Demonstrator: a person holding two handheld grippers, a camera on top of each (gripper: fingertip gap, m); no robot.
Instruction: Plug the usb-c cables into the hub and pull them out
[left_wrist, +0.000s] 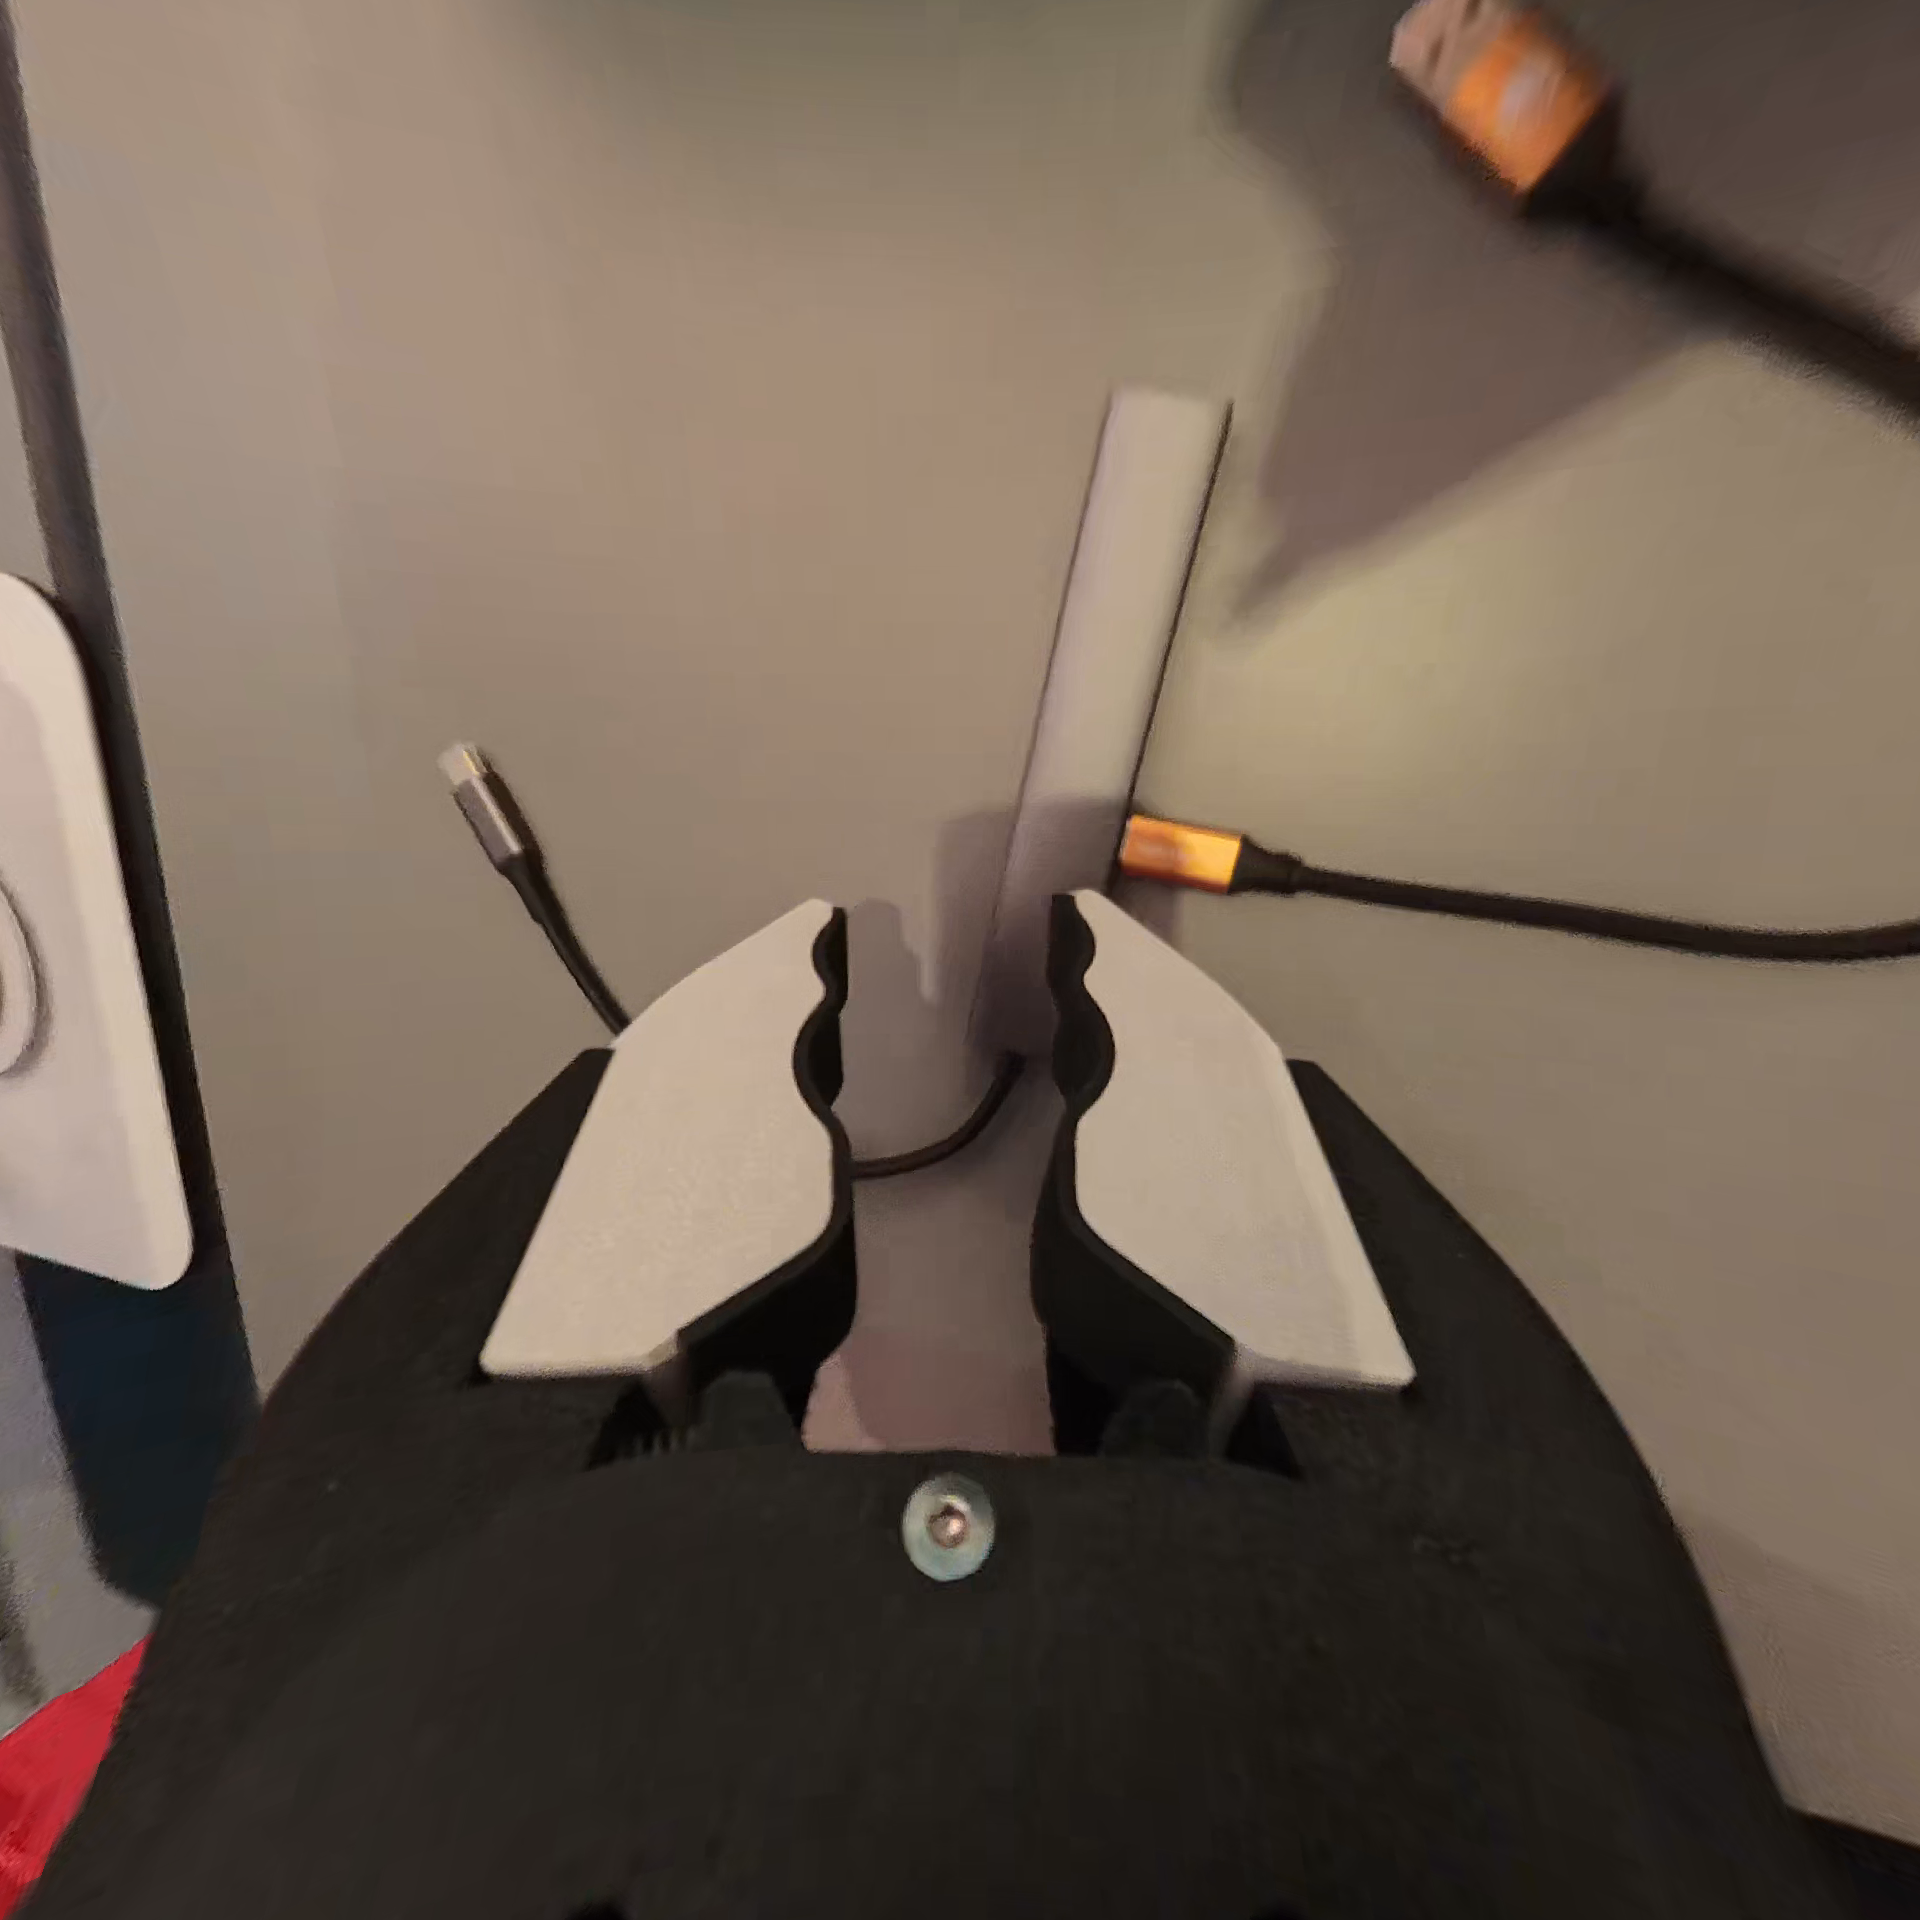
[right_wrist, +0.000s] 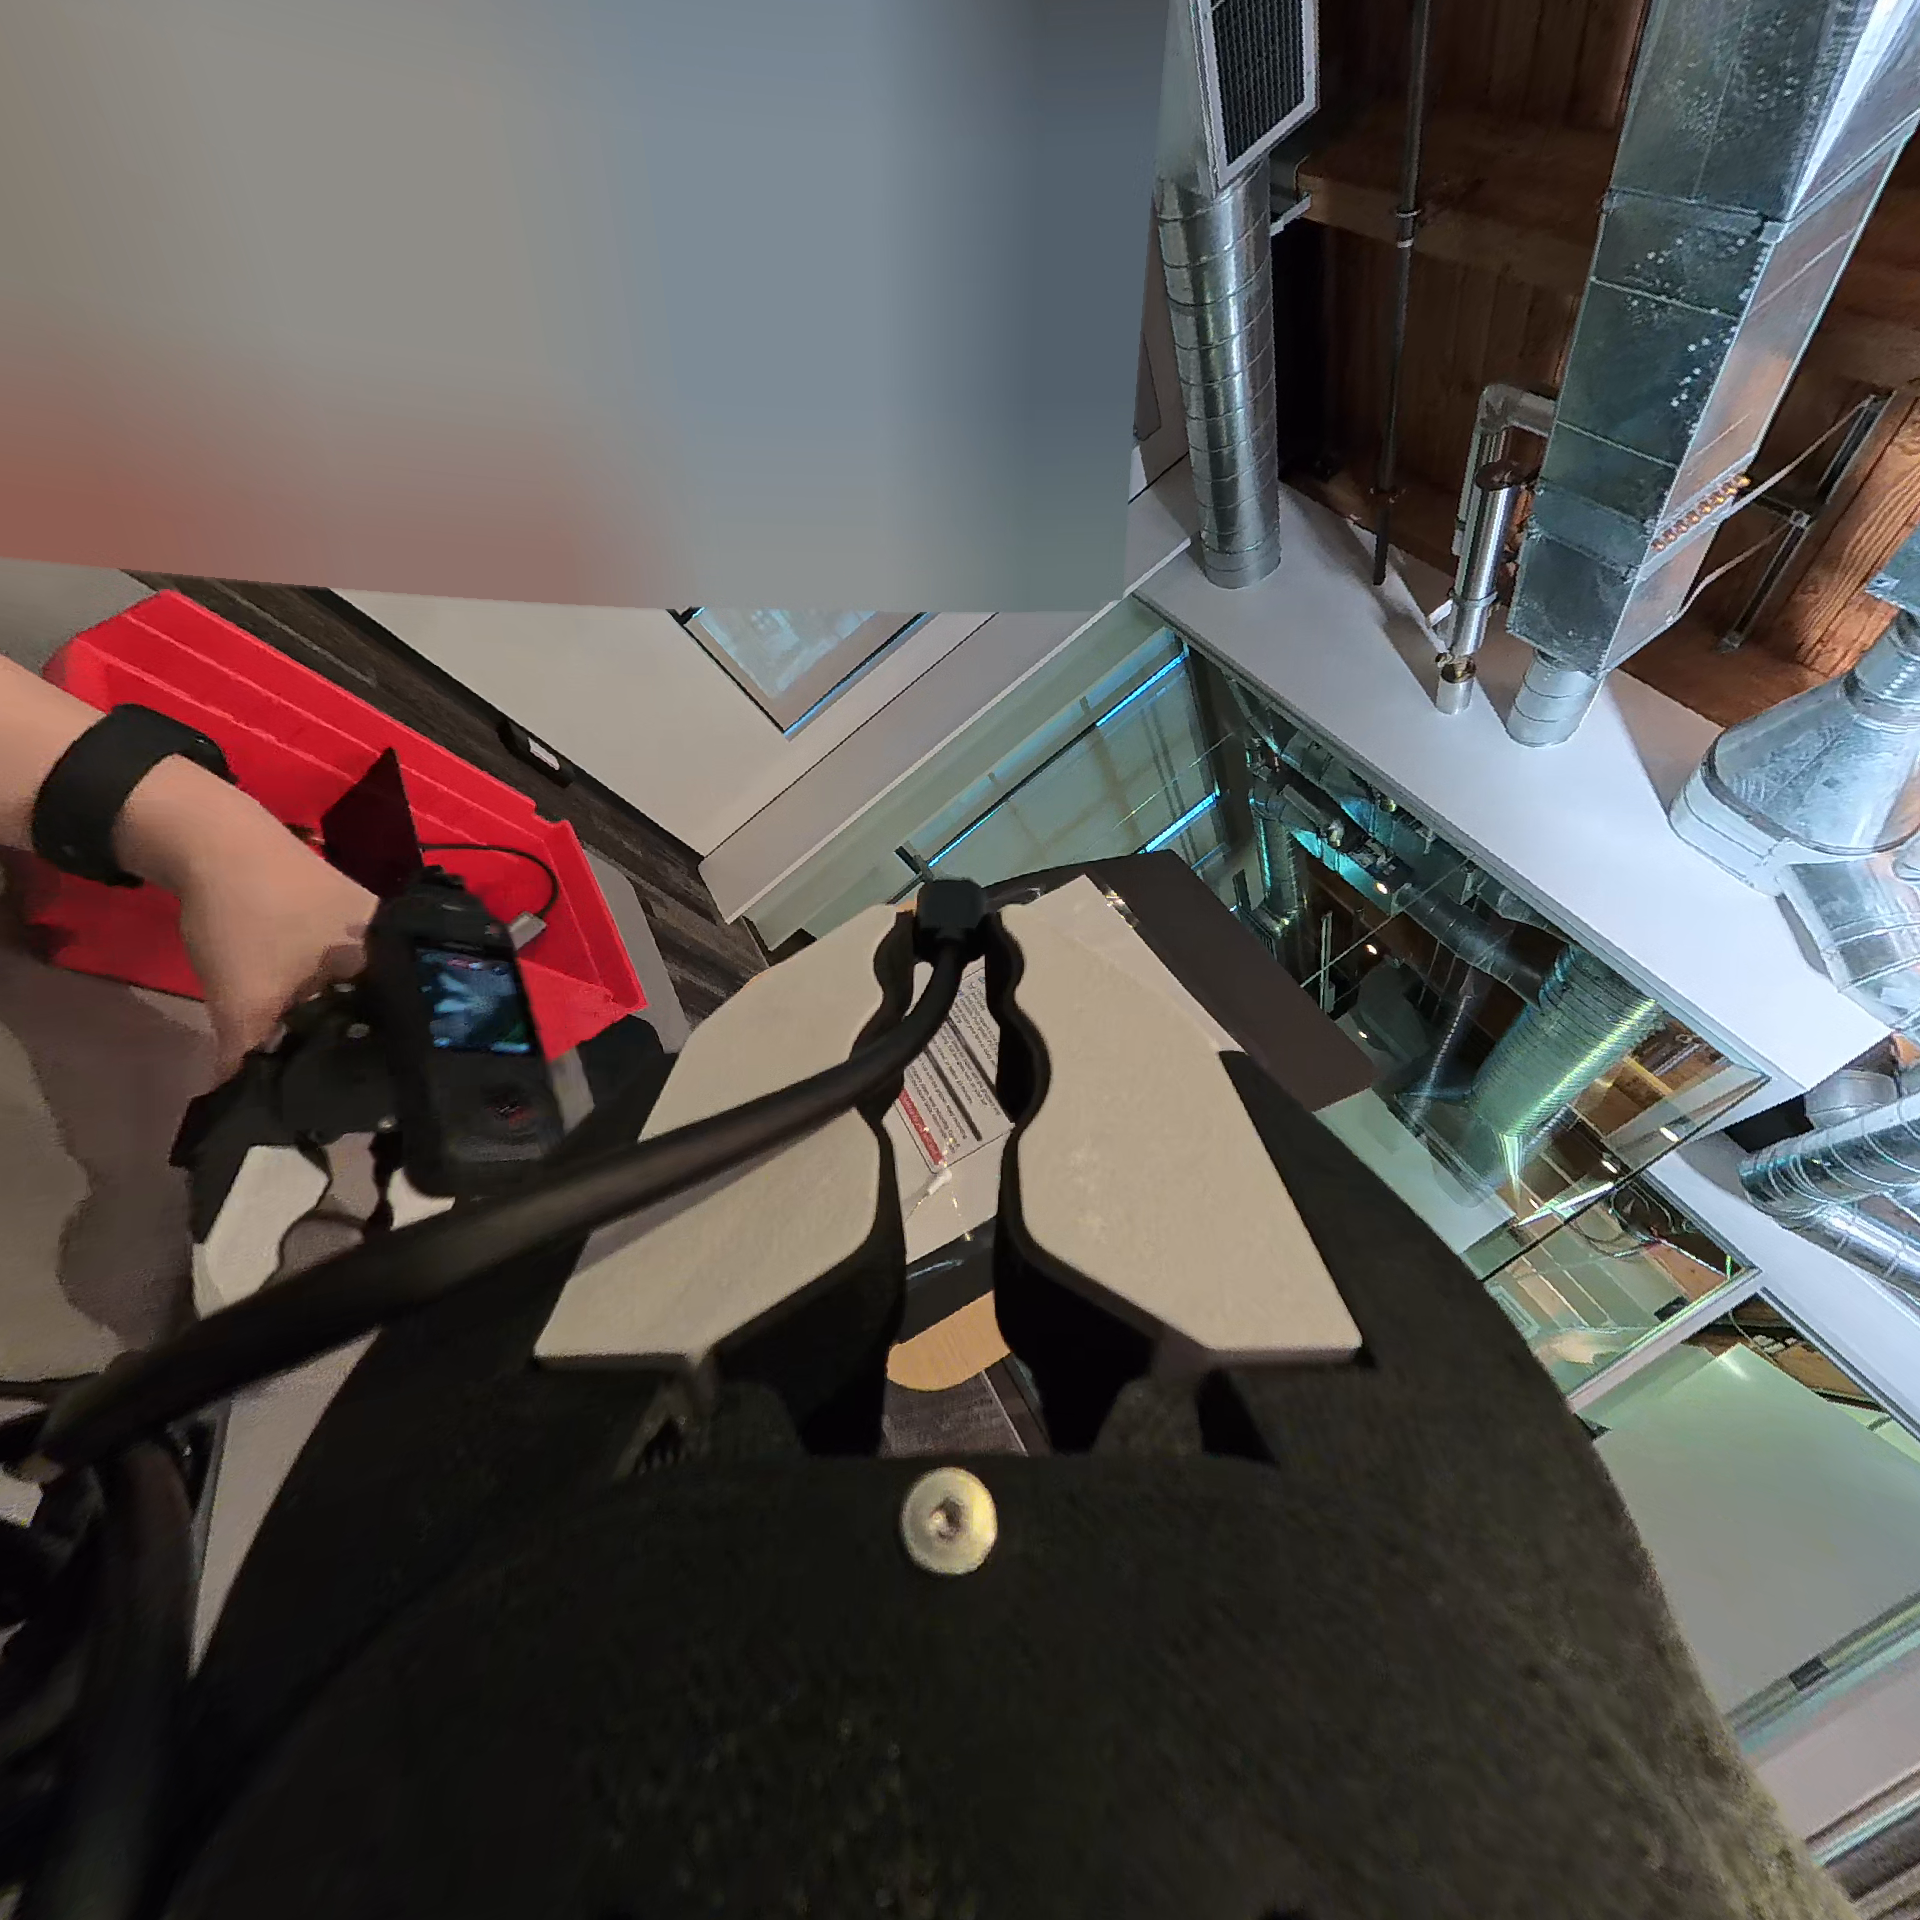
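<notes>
In the left wrist view a slim grey hub (left_wrist: 1122, 623) lies on the grey table, pointing away from me. An orange usb-c plug (left_wrist: 1179, 854) on a black cable sits in the hub's right side. A grey usb-c plug (left_wrist: 488, 805) lies loose to the left. A second orange plug (left_wrist: 1496, 99) hangs blurred in the air at the top right. My left gripper (left_wrist: 951, 935) is open, with its jaws on either side of the hub's near end. My right gripper (right_wrist: 951, 925) points up and is shut on a black cable (right_wrist: 727, 1132); the plug end is hidden.
The hub's own thin black lead (left_wrist: 935, 1148) curls between my left jaws. A white panel (left_wrist: 73, 935) and a dark table edge (left_wrist: 62, 416) stand at the left. A red bin (right_wrist: 343, 769) lies behind the hand that holds the left gripper (right_wrist: 239, 1122).
</notes>
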